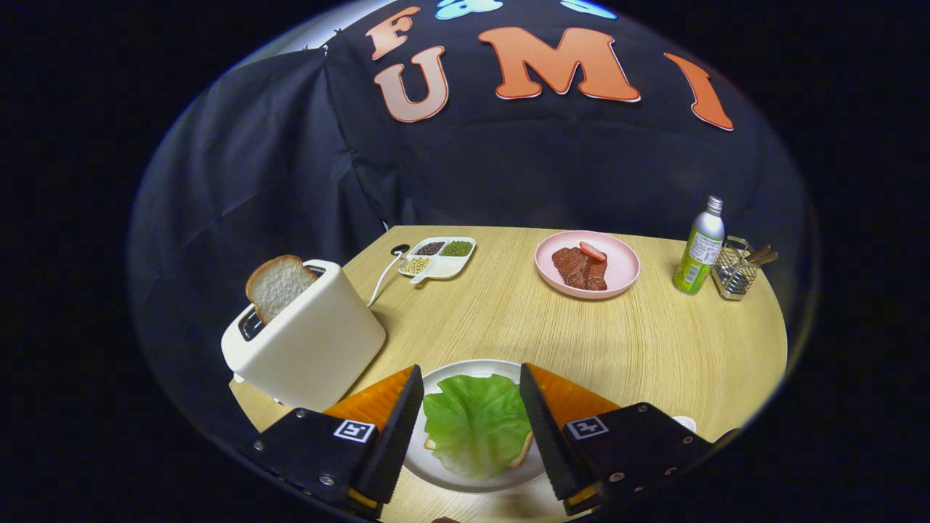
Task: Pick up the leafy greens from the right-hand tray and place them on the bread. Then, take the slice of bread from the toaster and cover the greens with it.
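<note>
Since greens point(476, 423) lie on bread point(522, 450) (on plate point(465, 369)), pt 1 looks done | your gripper point(471, 425) fingers apart, empty | left: toaster point(305, 341) slice point(278, 285) over greens.

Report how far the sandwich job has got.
Done: the lettuce leaf already lies on the bread on the white plate. In hand: nothing; the gripper is open, its fingers standing either side of the leaf above the plate. Left: the bread slice is still sticking up out of the toaster, so it has yet to be lifted out and laid over the lettuce.
</note>
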`<state>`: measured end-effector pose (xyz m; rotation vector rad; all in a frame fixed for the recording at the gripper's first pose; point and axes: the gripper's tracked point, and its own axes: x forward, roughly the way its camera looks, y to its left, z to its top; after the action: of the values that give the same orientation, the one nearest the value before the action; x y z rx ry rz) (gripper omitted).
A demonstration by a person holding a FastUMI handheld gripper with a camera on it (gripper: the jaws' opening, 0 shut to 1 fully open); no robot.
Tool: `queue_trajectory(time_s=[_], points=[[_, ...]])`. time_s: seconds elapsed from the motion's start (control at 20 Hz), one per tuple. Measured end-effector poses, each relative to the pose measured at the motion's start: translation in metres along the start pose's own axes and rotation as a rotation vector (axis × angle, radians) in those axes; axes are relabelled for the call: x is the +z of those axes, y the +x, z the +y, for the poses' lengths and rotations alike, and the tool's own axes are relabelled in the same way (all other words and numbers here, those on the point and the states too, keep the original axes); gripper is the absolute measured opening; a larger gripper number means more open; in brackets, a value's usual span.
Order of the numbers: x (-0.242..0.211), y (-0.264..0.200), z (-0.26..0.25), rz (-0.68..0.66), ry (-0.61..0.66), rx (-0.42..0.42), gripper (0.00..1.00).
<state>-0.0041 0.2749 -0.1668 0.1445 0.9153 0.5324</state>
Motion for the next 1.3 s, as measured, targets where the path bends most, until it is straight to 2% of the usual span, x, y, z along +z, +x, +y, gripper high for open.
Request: queue_trajectory(time_s=[0.2, 0.45, 0.75, 0.9, 1.05, 1.3], points=[[0.034, -0.018, 0.021, -0.011, -0.084, -0.02, 0.85], [0.064, -0.027, 0.087, 0.024, -0.073, 0.091, 0.88], [0.093, -0.013, 0.141, 0.072, -0.097, 0.147, 0.88], [0.096, -0.002, 0.166, 0.11, -0.08, 0.169, 0.88], [0.096, 0.015, 0.174, 0.152, -0.104, 0.149, 0.89], [0.088, 0.029, 0.22, 0.229, -0.095, 0.219, 0.9]])
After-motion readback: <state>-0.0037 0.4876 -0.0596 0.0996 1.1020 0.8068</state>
